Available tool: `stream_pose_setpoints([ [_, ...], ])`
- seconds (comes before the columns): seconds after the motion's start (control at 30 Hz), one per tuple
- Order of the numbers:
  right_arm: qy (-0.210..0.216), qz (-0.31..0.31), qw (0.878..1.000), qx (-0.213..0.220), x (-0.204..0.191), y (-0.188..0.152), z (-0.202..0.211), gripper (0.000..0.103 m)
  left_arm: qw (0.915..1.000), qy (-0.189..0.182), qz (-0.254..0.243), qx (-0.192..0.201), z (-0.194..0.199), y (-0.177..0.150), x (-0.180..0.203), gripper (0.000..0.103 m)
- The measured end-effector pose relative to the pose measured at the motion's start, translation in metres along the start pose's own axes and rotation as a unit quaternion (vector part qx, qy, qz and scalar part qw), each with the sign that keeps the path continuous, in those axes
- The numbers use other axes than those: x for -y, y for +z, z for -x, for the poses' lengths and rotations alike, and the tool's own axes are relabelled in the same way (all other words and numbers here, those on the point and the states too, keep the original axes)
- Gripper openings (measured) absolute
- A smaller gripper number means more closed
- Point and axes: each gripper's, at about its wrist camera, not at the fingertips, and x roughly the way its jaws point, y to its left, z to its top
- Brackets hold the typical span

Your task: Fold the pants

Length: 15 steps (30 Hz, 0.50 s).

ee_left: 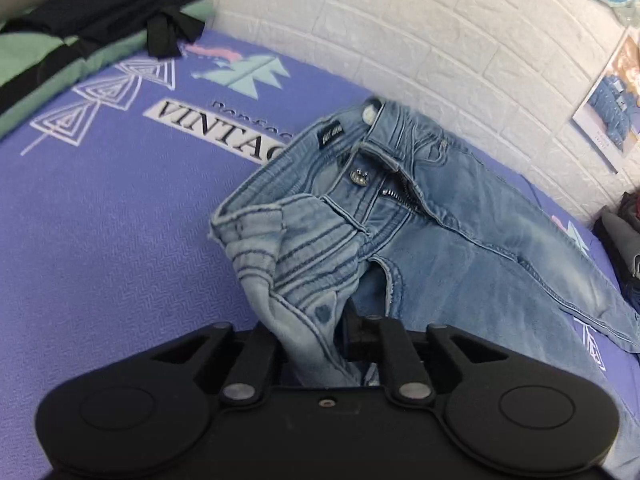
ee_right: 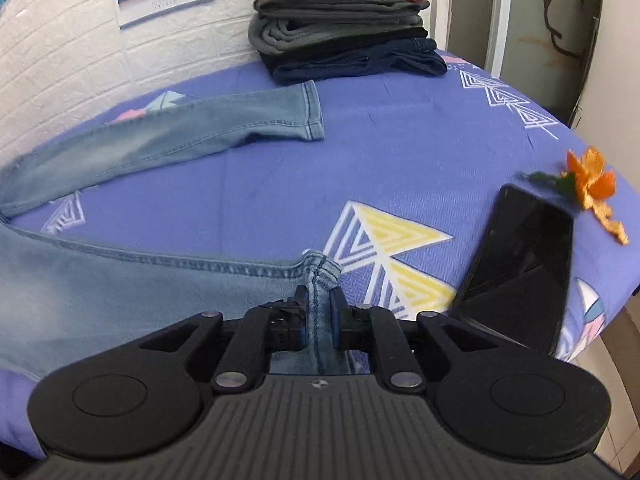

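Light blue jeans (ee_left: 440, 240) lie on the purple patterned bedsheet (ee_left: 100, 220) with the fly open and the waist toward the wall. My left gripper (ee_left: 310, 328) is shut on a corner of the elastic waistband (ee_left: 280, 256), which bunches up out of its jaws. In the right wrist view the near leg (ee_right: 120, 280) runs across the sheet to my right gripper (ee_right: 319, 300), which is shut on the leg's hem (ee_right: 320, 268). The other leg (ee_right: 180, 132) lies flat farther back, its cuff pointing right.
A stack of folded clothes (ee_right: 344, 24) stands at the back by the white brick wall (ee_right: 60, 60). A black phone (ee_right: 524, 264) and an orange flower (ee_right: 592, 184) lie near the bed's right edge. Green and black garments (ee_left: 80, 32) are piled at the far left.
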Motion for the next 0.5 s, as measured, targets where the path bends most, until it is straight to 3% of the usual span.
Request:
stream_pose_setpoints([
  [0.03,-0.007,0.012,1.0,0.0,-0.003,0.005,0.002,0.036,1.0,-0.001,0.001,-0.003,0.002,0.002,0.0,0.038],
  [0.07,-0.019,0.027,0.999,0.003,-0.005,0.012,0.005,0.057,1.0,-0.003,0.002,-0.009,0.006,0.006,0.0,0.091],
  [0.1,-0.029,0.04,0.999,0.018,-0.007,0.02,0.011,0.081,0.9999,0.004,0.002,-0.013,0.012,0.01,0.002,0.103],
  [0.17,-0.029,0.046,0.996,0.069,-0.006,0.035,0.024,0.098,1.0,0.007,0.001,-0.005,0.033,0.019,0.005,0.103],
  [0.23,-0.012,0.036,0.995,0.091,-0.004,0.053,0.028,0.099,0.9998,-0.018,-0.003,0.008,0.057,0.031,0.008,0.103],
  [0.33,0.021,0.022,0.994,0.108,-0.005,0.076,0.017,0.099,0.9977,-0.032,-0.018,0.058,0.087,0.047,0.019,0.103],
  [0.5,0.048,0.017,0.992,0.118,-0.017,0.102,-0.013,0.101,0.9916,-0.049,-0.051,0.108,0.095,0.089,0.042,0.103],
])
